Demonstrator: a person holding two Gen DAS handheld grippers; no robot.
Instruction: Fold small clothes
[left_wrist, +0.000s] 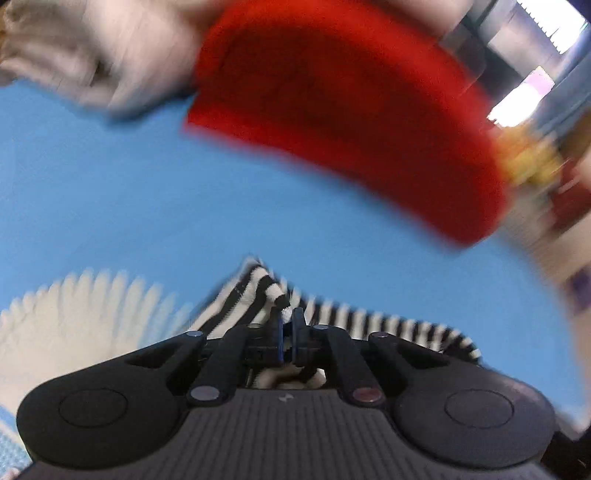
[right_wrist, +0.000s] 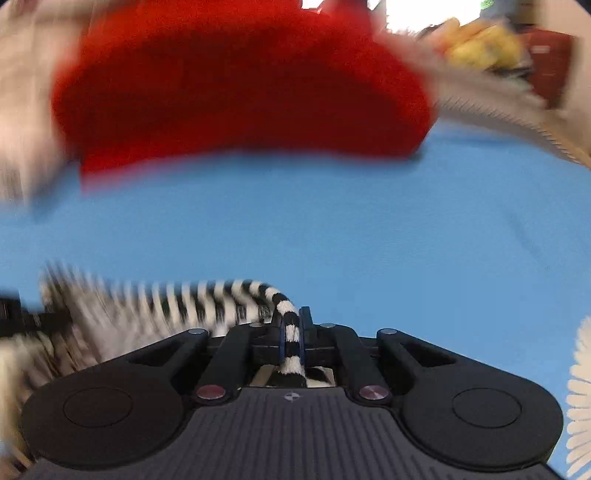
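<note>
A black-and-white striped garment (left_wrist: 255, 295) is pinched in my left gripper (left_wrist: 288, 325), whose jaws are shut on a bunched corner of it. The same striped garment (right_wrist: 177, 299) trails off to the left in the right wrist view, and my right gripper (right_wrist: 291, 328) is shut on its striped edge, which runs between the pads. Both views are blurred by motion. The garment hangs low over a blue table surface (left_wrist: 147, 199). A folded red garment (left_wrist: 332, 110) lies further back on the blue surface (right_wrist: 332, 229), also seen as the red garment (right_wrist: 240, 85) ahead of the right gripper.
A pale beige cloth (left_wrist: 92, 55) lies at the far left beside the red garment. Yellow and dark red items (right_wrist: 491, 48) sit blurred at the back right. A white ribbed piece (left_wrist: 74, 314) lies near the left gripper, and a white ribbed piece (right_wrist: 580, 387) at the right edge.
</note>
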